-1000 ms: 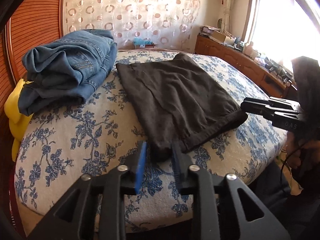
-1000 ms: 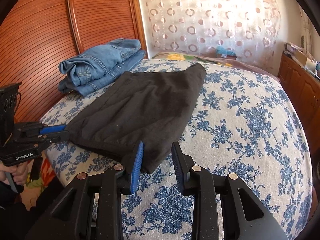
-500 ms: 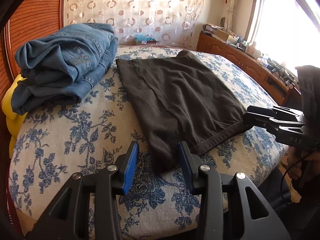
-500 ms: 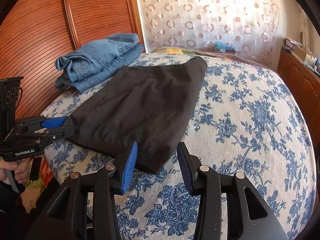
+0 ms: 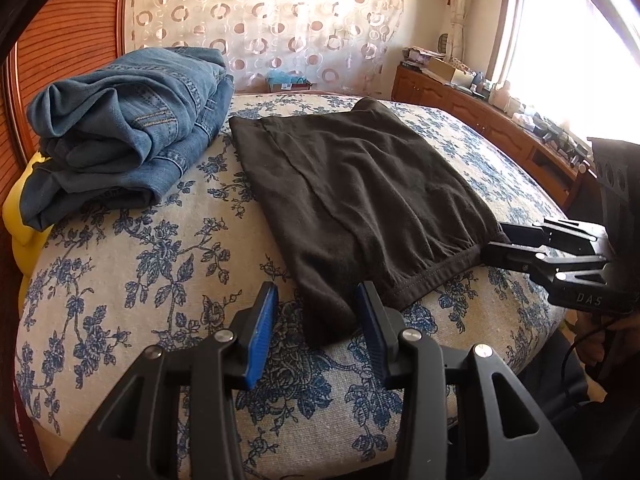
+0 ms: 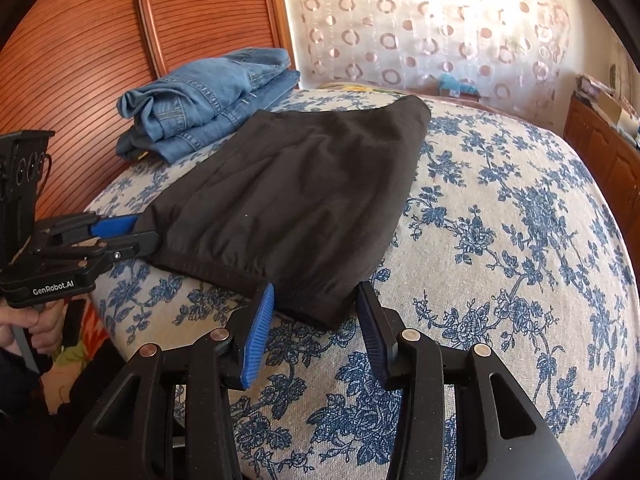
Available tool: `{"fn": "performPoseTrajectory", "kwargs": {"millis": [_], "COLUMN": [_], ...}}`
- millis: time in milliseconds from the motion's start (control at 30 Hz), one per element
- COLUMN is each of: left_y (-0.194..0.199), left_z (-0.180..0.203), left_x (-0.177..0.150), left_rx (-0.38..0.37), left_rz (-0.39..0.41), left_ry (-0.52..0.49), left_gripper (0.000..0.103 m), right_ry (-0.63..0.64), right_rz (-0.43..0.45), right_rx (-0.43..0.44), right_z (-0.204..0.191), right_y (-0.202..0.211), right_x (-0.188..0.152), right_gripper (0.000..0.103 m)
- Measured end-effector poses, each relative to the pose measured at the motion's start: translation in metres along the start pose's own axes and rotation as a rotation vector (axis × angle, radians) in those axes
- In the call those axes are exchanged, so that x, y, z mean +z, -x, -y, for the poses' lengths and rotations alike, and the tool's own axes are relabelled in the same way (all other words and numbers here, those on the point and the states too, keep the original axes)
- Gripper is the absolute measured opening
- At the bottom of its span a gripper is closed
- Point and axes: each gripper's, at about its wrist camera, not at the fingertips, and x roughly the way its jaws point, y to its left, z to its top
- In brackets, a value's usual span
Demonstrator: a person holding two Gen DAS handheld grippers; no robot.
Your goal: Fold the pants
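Note:
Dark brown pants (image 5: 360,184) lie folded flat on the floral bed cover (image 5: 140,260), waistband edge toward me. My left gripper (image 5: 316,300) stands open at the near left corner of the fabric. That corner lies loose between the blue pads, which do not press on it. My right gripper (image 6: 316,296) is open in the same way around the near right corner of the pants (image 6: 300,184). Each gripper also shows in the other's view: the right gripper (image 5: 494,240) at the waistband's right end, the left gripper (image 6: 148,230) at its left end.
Folded blue jeans (image 5: 128,132) are stacked at the back left of the bed, over something yellow (image 5: 20,220). A slatted wooden panel (image 6: 80,40) stands behind them. A wooden sideboard (image 5: 480,120) with clutter runs under the window on the right. The bed (image 6: 500,240) has bare cover right of the pants.
Both grippers' jaws have widened, and each corner of the pants now lies loose between them. Both grippers have shifted only slightly. The pants have stayed flat on the bed.

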Motion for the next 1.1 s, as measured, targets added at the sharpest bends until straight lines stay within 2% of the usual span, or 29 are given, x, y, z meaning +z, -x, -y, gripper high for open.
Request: {"fn": "performPoseTrajectory", "kwargs": {"millis": [133, 167, 200, 367, 400, 433, 500, 600, 900, 1100], "left_y": [0.001, 0.001, 0.002, 0.002, 0.002, 0.002, 0.003, 0.006, 0.036, 0.059], "left_z": [0.002, 0.003, 0.004, 0.003, 0.003, 0.003, 0.004, 0.007, 0.017, 0.023], "left_x": [-0.001, -0.002, -0.002, -0.001, -0.001, -0.001, 0.000, 0.002, -0.005, 0.006], "left_rx": [-0.006, -0.013, -0.027, -0.057, -0.074, -0.100, -0.102, -0.108, -0.137, -0.148], "left_rz": [-0.005, -0.005, -0.006, -0.016, -0.021, -0.029, -0.038, -0.046, -0.045, -0.013], "left_ry": [-0.003, -0.006, -0.006, 0.004, 0.005, 0.007, 0.000, -0.005, -0.038, -0.059], "left_gripper": [0.039, 0.037, 0.029, 0.024, 0.015, 0.011, 0.010, 0.009, 0.009, 0.009], "right_ry": [-0.004, -0.003, -0.001, 0.006, 0.003, 0.004, 0.029, 0.056, 0.040, 0.028], "right_rz": [0.004, 0.006, 0.008, 0.009, 0.008, 0.007, 0.010, 0.010, -0.007, 0.035], "right_rx": [0.020, 0.019, 0.017, 0.027, 0.029, 0.029, 0.024, 0.025, 0.093, 0.137], "right_z": [0.001, 0.001, 0.000, 0.002, 0.003, 0.003, -0.001, -0.004, -0.005, -0.009], "right_y": [0.001, 0.001, 0.002, 0.003, 0.003, 0.003, 0.004, 0.007, 0.030, 0.059], "right_x": [-0.001, -0.001, -0.002, -0.003, -0.003, -0.003, -0.003, -0.003, -0.011, -0.007], "right_gripper": [0.031, 0.028, 0.026, 0.023, 0.023, 0.023, 0.015, 0.012, 0.010, 0.010]}}
